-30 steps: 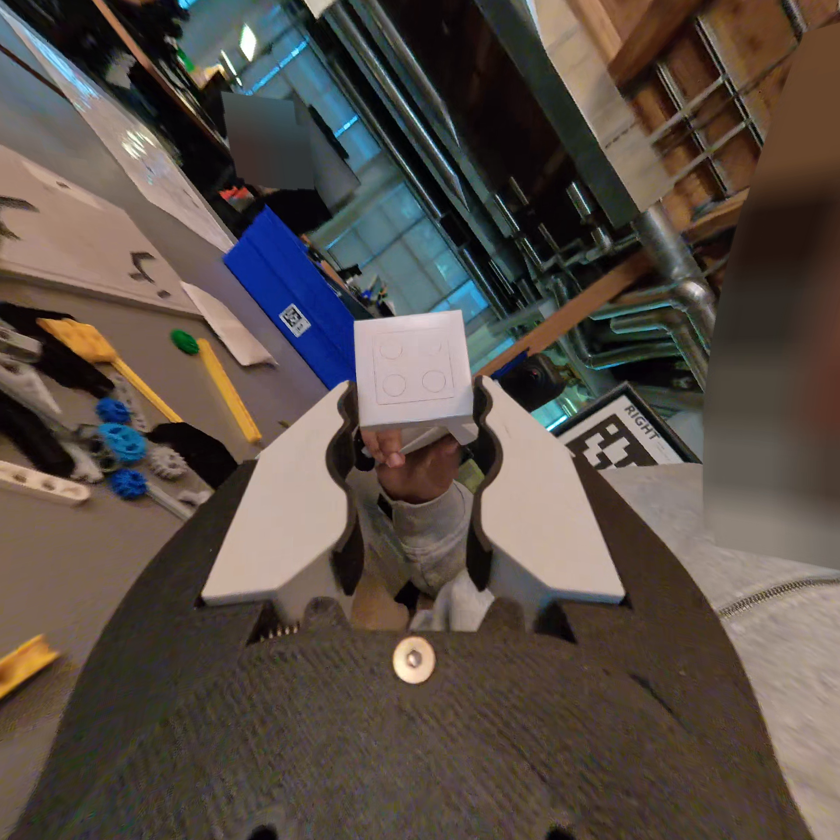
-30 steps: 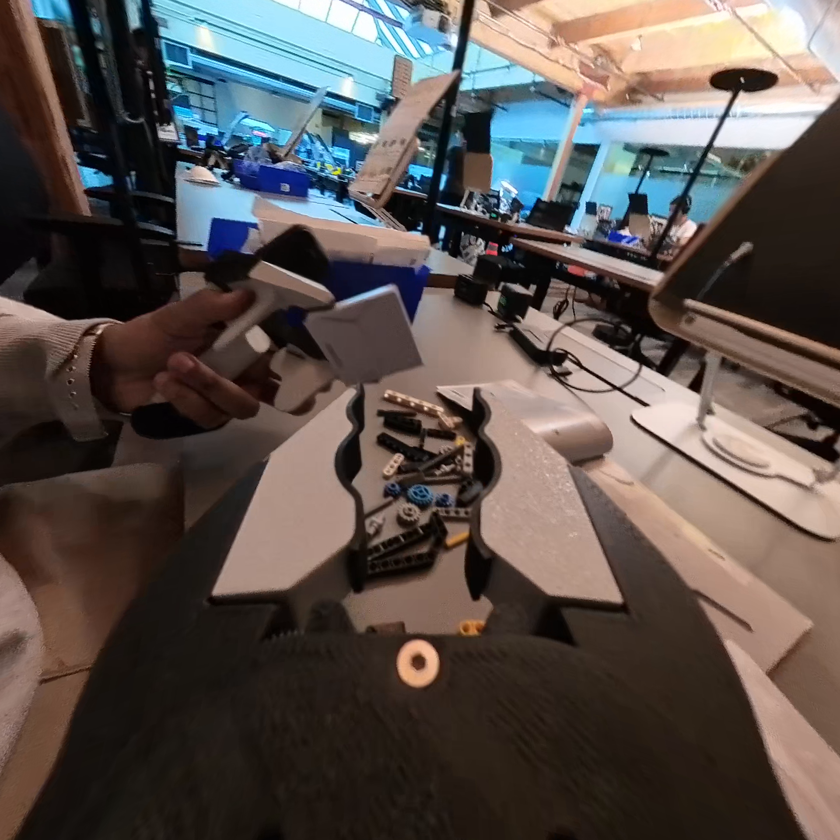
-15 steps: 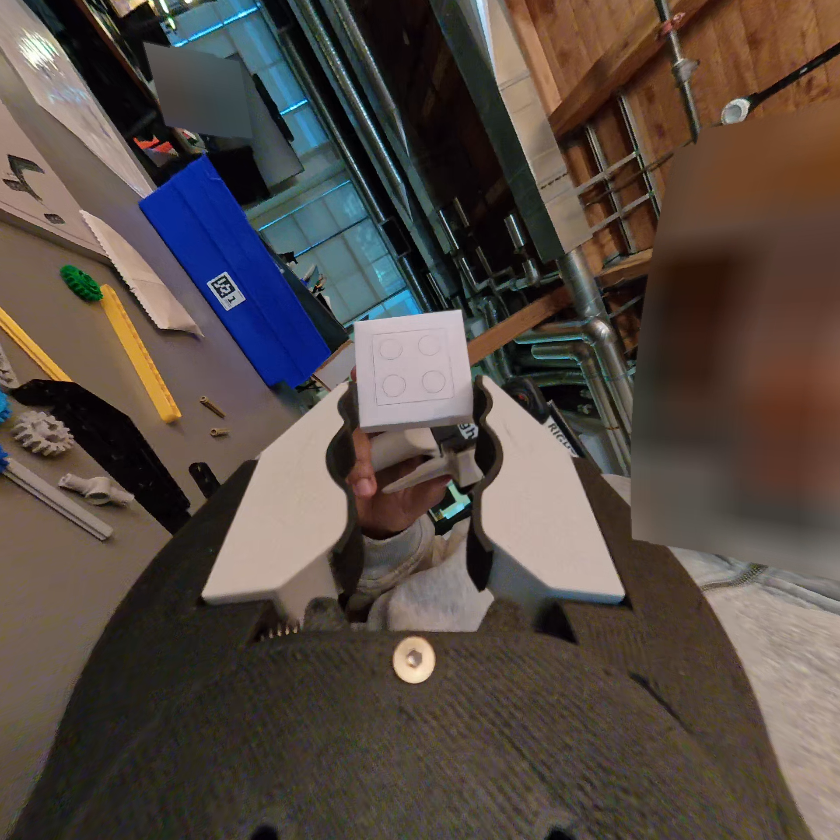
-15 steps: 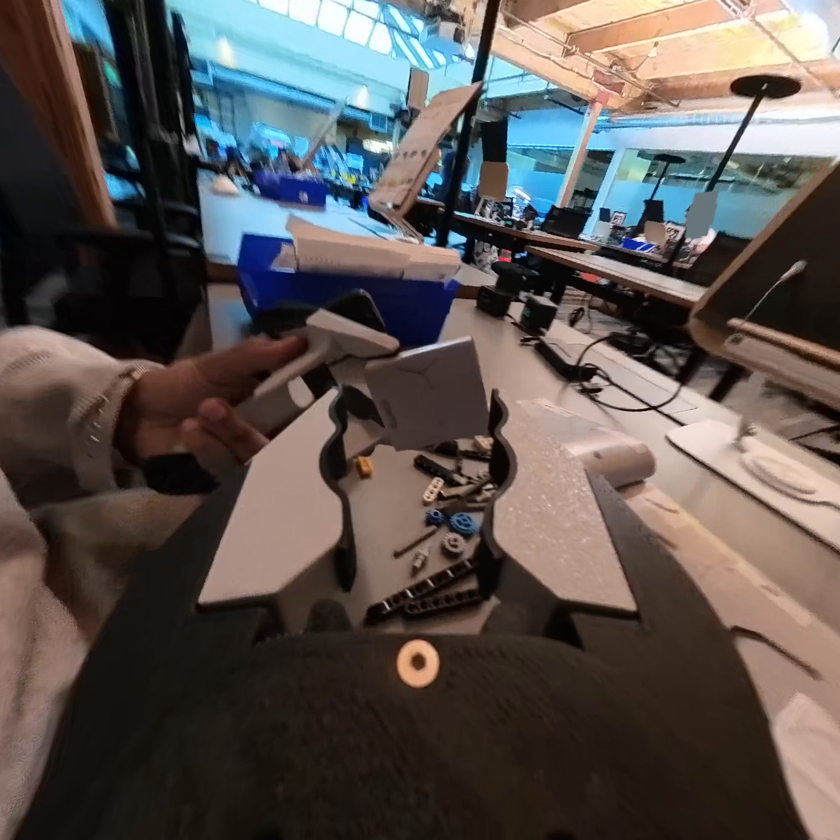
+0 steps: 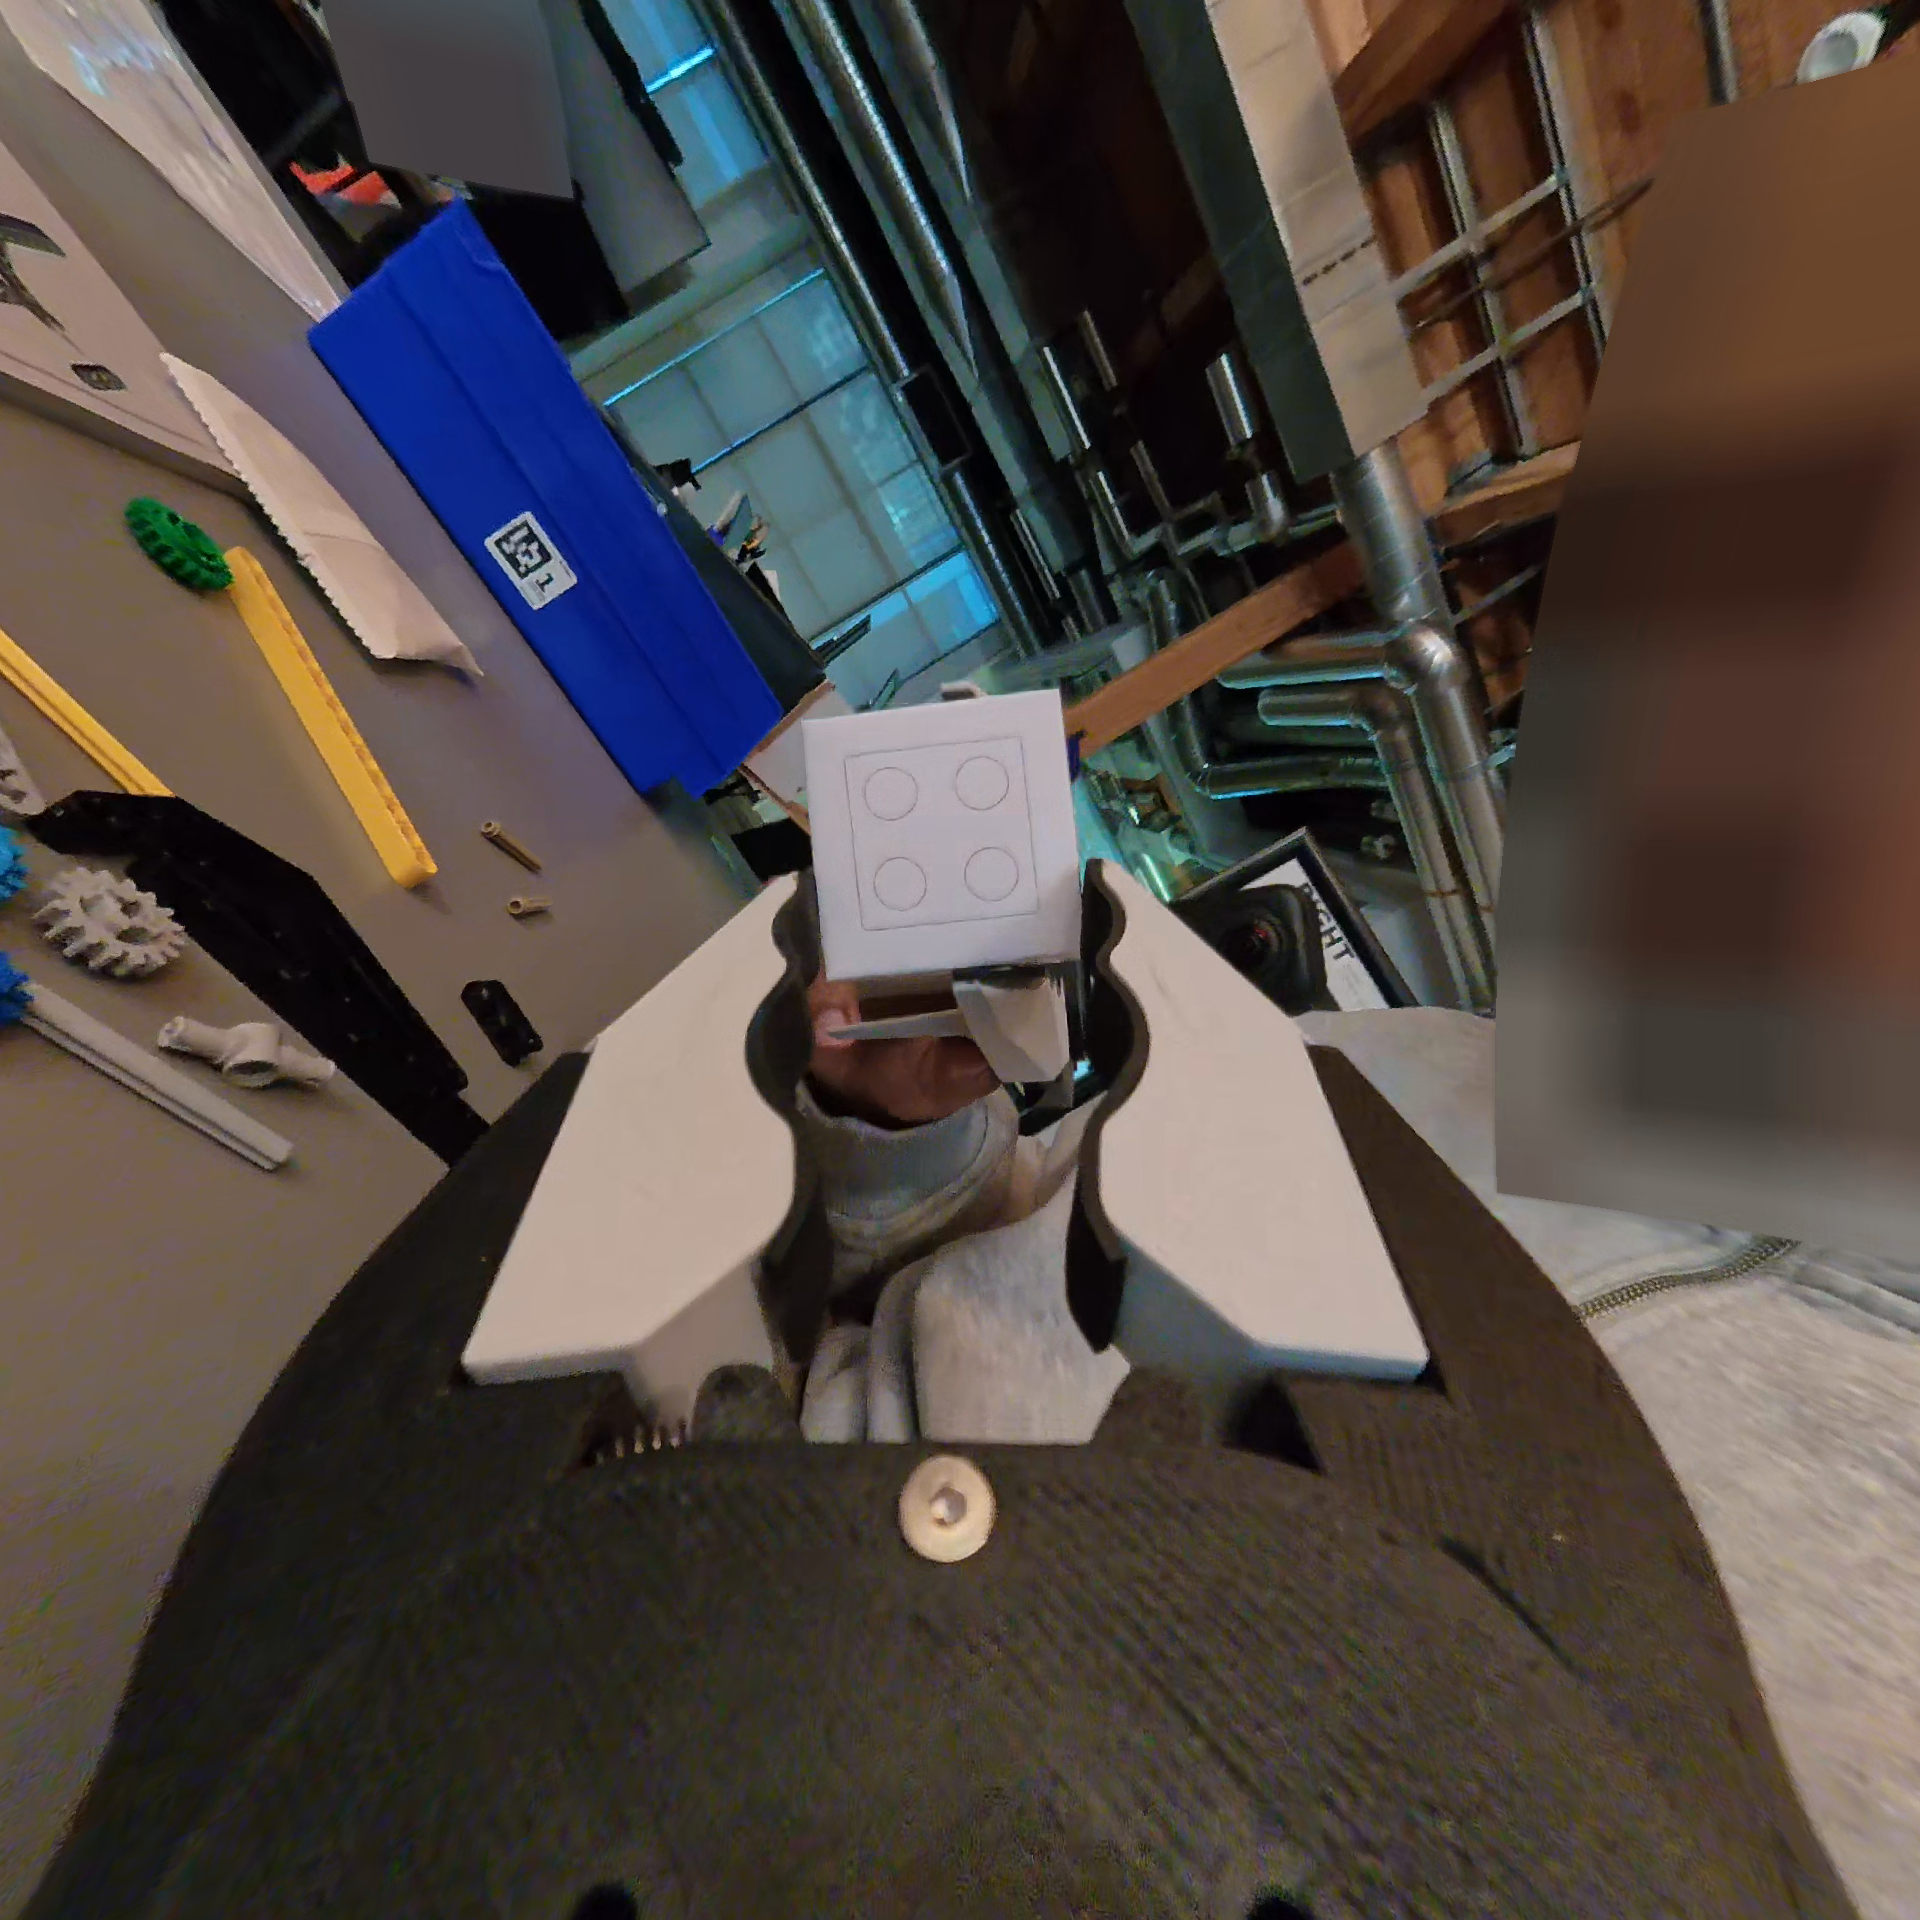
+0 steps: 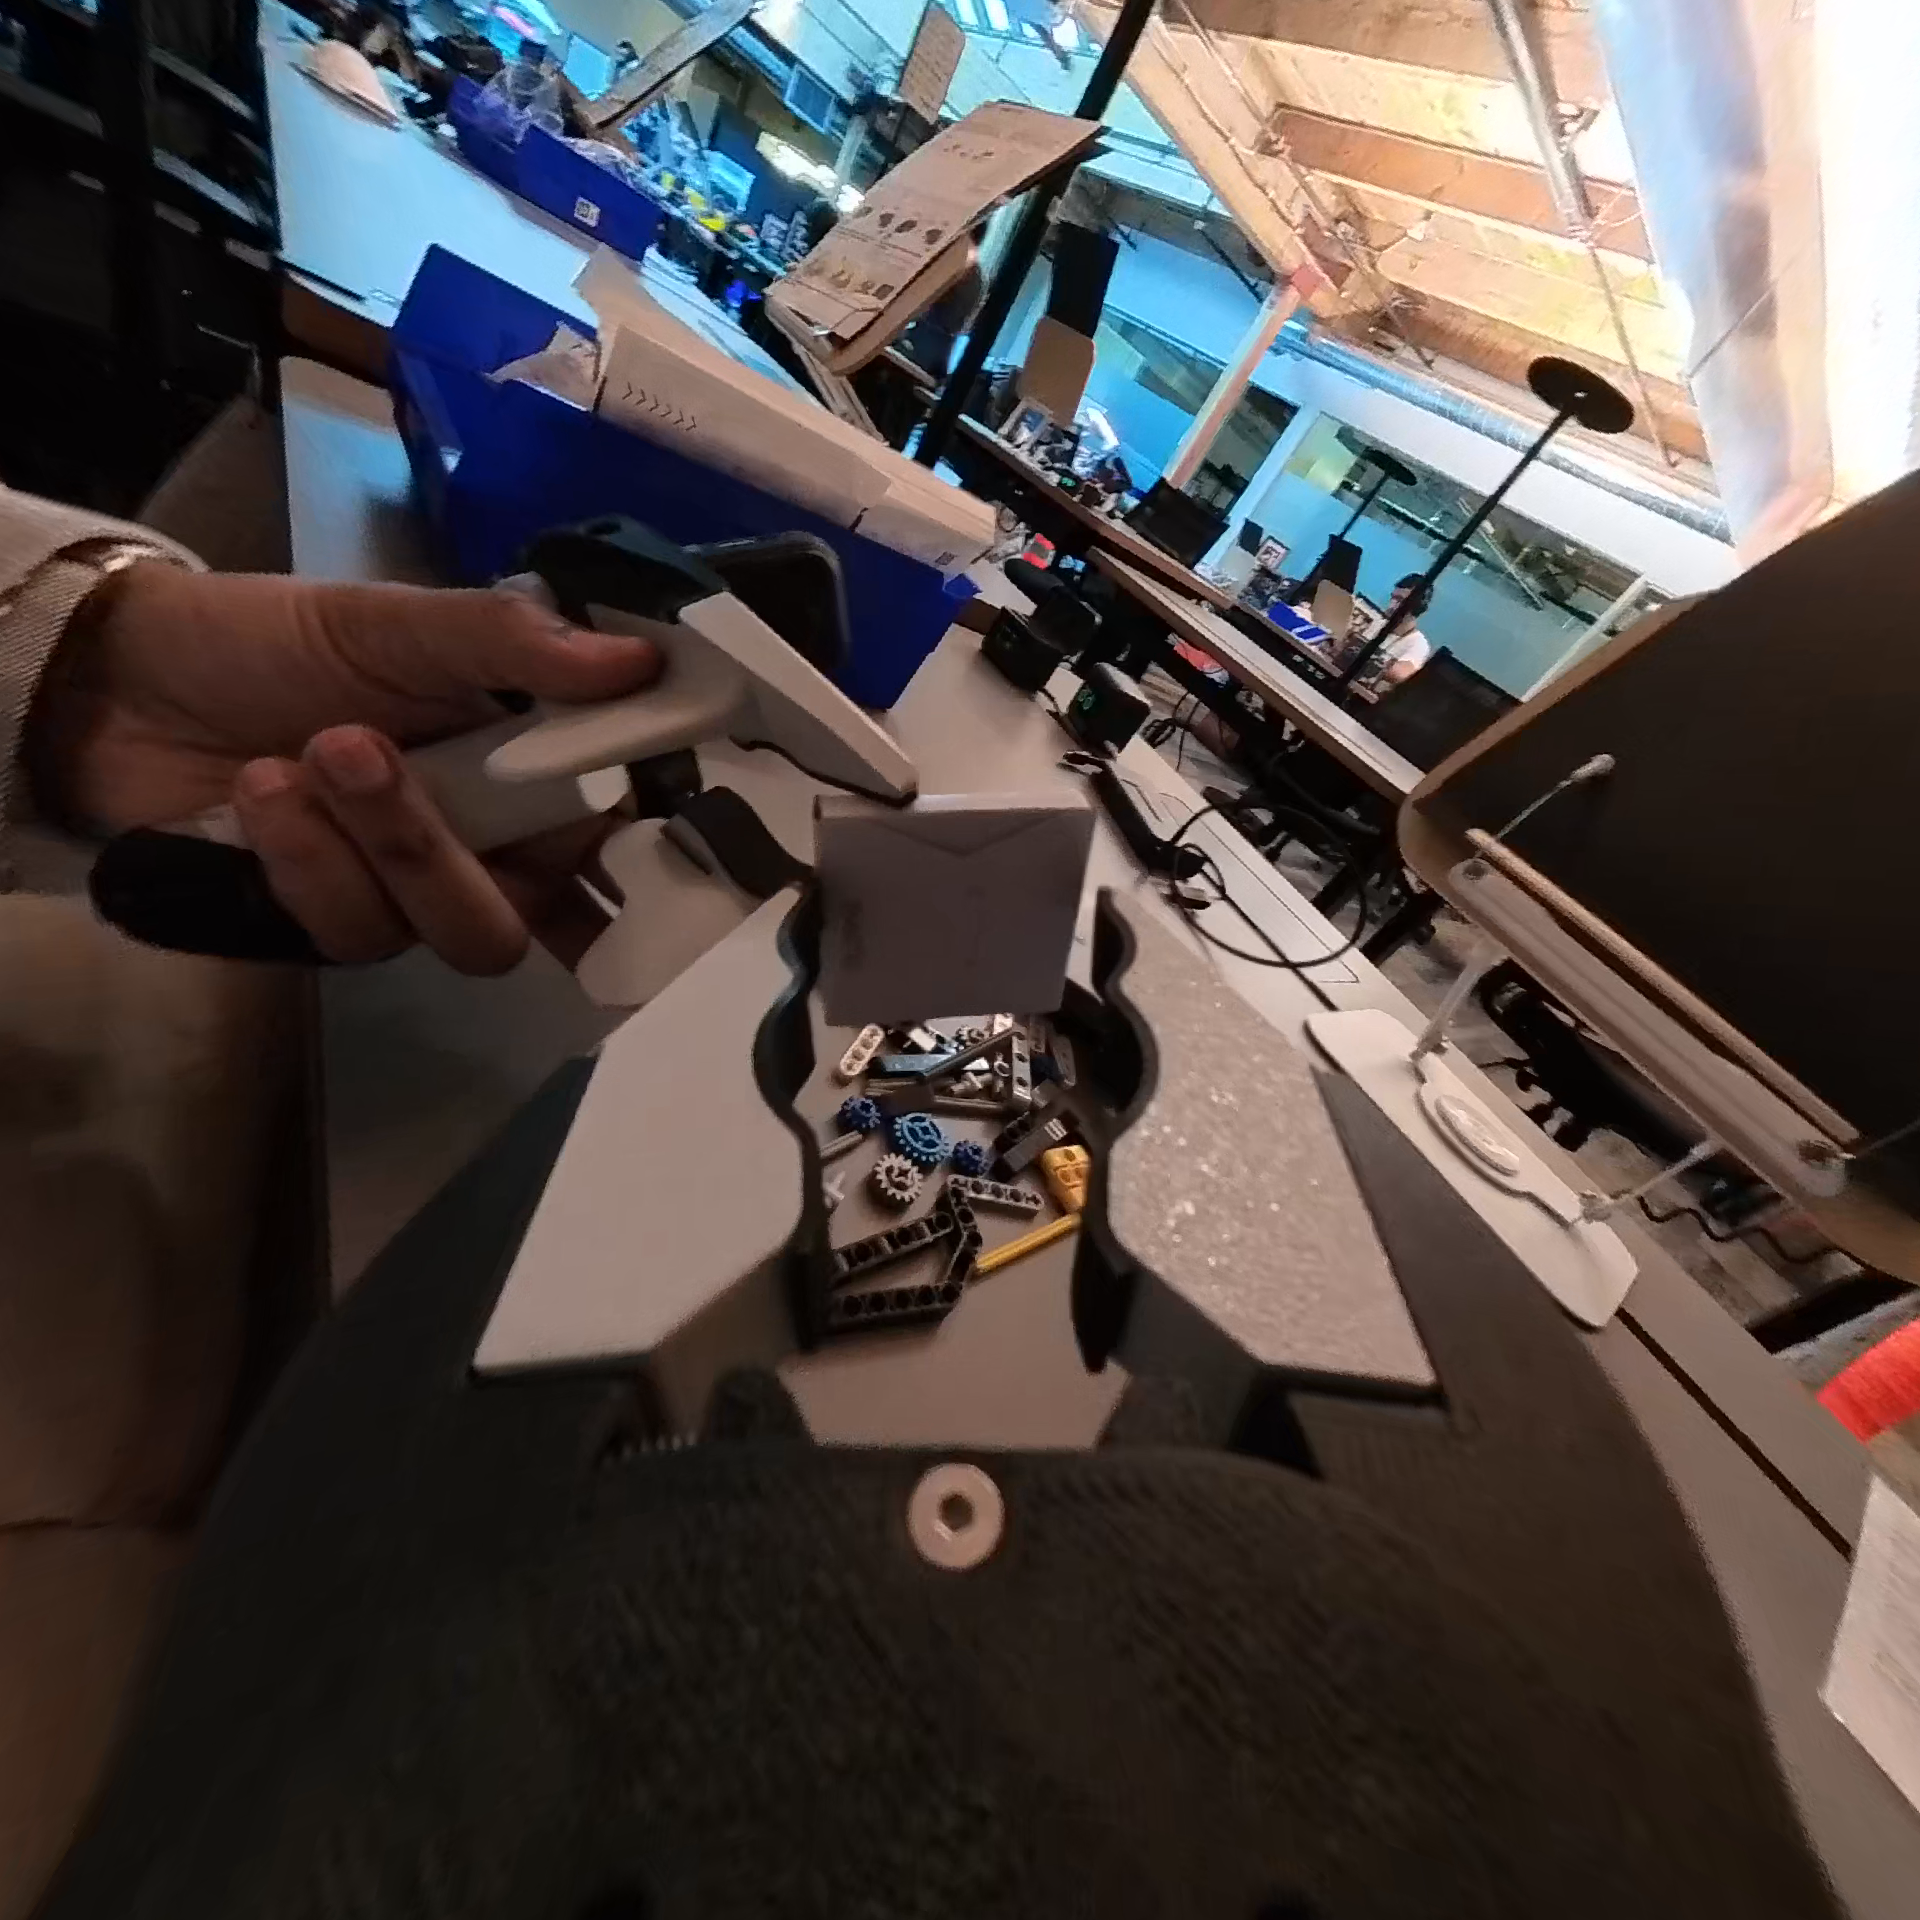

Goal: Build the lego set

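Observation:
My left gripper point(image 5: 943, 891) is shut on a white cube point(image 5: 935, 831) with four circles drawn on its face, held up in the air. In the right wrist view the same cube point(image 6: 951, 914) sits in line between the tips of my right gripper point(image 6: 951, 920), whose jaws stand about a cube's width apart; I cannot tell if they touch it. The left gripper's fingers point(image 6: 779, 707) hold the cube's top edge there. Loose lego parts point(image 6: 935, 1153) lie on the grey table point(image 6: 416, 1060) behind it: black beams, blue gears, yellow pieces. Yellow beams point(image 5: 332, 727), a green gear point(image 5: 177, 545) and a black frame point(image 5: 260, 935) show in the left wrist view.
A blue bin point(image 6: 582, 488) with a white box in it stands at the back of the table; it also shows in the left wrist view point(image 5: 540, 540). A monitor point(image 6: 1714, 831) on a white stand point(image 6: 1486, 1143) is at the right. A person's hand point(image 6: 312, 727) grips the left gripper's handle. Less than 4 cm separates the two grippers' tips. The green gear point(image 5: 177, 545) is about 20 cm from both grippers' fingertips.
The cube in the left gripper and the right gripper have come together: the cube went from up-left of the right fingers to between their tips. The left gripper has kept its grip.

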A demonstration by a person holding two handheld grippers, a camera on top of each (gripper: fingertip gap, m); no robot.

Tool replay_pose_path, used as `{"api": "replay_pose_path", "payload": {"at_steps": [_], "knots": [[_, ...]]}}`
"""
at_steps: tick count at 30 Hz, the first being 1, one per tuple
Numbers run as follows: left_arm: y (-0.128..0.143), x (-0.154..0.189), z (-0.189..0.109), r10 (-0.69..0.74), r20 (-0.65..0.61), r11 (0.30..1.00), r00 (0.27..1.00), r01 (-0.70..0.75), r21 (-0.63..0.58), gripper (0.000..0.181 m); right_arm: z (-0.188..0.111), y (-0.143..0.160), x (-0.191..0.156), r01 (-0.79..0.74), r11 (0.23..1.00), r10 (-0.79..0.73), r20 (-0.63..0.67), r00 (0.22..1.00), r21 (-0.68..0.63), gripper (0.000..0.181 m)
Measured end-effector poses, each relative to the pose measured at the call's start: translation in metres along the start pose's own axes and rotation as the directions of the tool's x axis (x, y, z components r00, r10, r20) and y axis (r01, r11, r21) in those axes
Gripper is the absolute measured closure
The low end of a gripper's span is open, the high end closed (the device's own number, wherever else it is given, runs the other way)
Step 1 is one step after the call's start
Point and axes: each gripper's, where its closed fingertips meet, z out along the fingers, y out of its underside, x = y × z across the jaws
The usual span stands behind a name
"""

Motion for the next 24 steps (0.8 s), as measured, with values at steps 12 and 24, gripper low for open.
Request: {"api": "replay_pose_path", "payload": {"at_steps": [12, 24], "knots": [[0.016, -0.017, -0.006, 0.027, 0.126, 0.989, 0.992, -0.008, -0.151, 0.135, -0.005, 0.022, -0.018, -0.033, 0.996, 0.046, 0.167, 0.985, -0.079, 0.132], [0.005, -0.054, -0.02, 0.603, 0.565, 0.797, 0.563, -0.438, -0.415, 0.15, 0.003, 0.076, -0.02, 0.182, 0.879, -0.124, 0.156, 0.98, -0.441, 0.132]]}}
